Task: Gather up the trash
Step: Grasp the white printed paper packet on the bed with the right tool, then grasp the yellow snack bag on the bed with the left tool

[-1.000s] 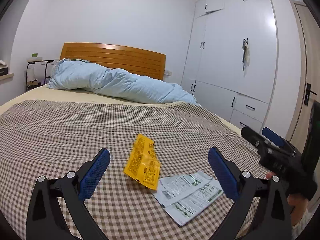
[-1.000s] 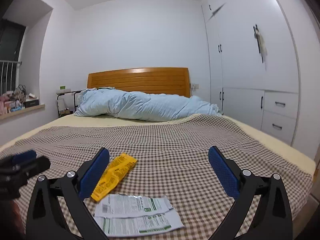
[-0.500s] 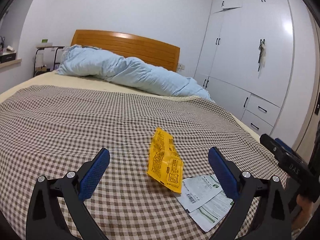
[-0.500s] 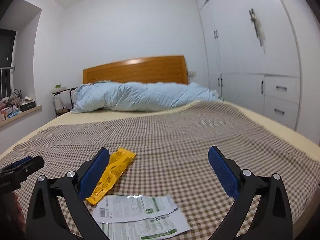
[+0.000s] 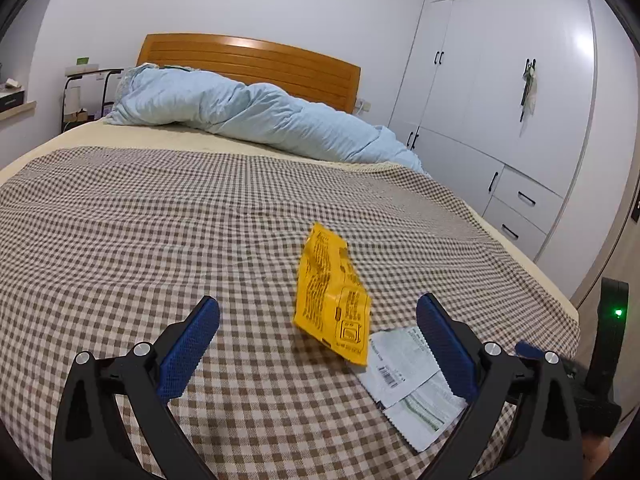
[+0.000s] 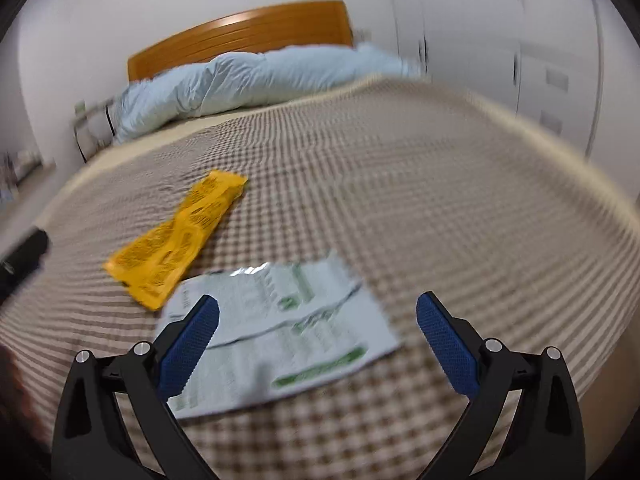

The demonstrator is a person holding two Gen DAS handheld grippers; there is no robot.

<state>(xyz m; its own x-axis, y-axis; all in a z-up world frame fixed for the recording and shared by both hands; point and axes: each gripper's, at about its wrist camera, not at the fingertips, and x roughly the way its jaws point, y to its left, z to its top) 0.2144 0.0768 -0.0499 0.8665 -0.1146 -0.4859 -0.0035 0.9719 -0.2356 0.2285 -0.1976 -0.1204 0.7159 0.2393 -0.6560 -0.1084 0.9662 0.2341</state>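
While both grippers are gaping empty, the yellow wrapper (image 5: 330, 300) is lying centre-frame between the left gripper (image 5: 318, 344) fingers, white packet (image 6: 280, 332) under the right gripper (image 6: 318, 344), on a checked bedspread (image 5: 140, 240).

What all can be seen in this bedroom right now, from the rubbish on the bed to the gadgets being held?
yellow wrapper: one, yellow with black print, flat on the checked cover, beside the white wrapper.
white wrapper: one, white with green print, torn open, near the foot of the bed.
checked cover: one, brown and white, spread over the bed.
duvet: one, pale blue, bunched along the headboard.
headboard: one, orange-brown wood.
wardrobe: one, white, right wall.
side rack: one, black frame, left of the bed.
left gripper: open, blue pads, facing the yellow wrapper.
right gripper: open, over the white wrapper.
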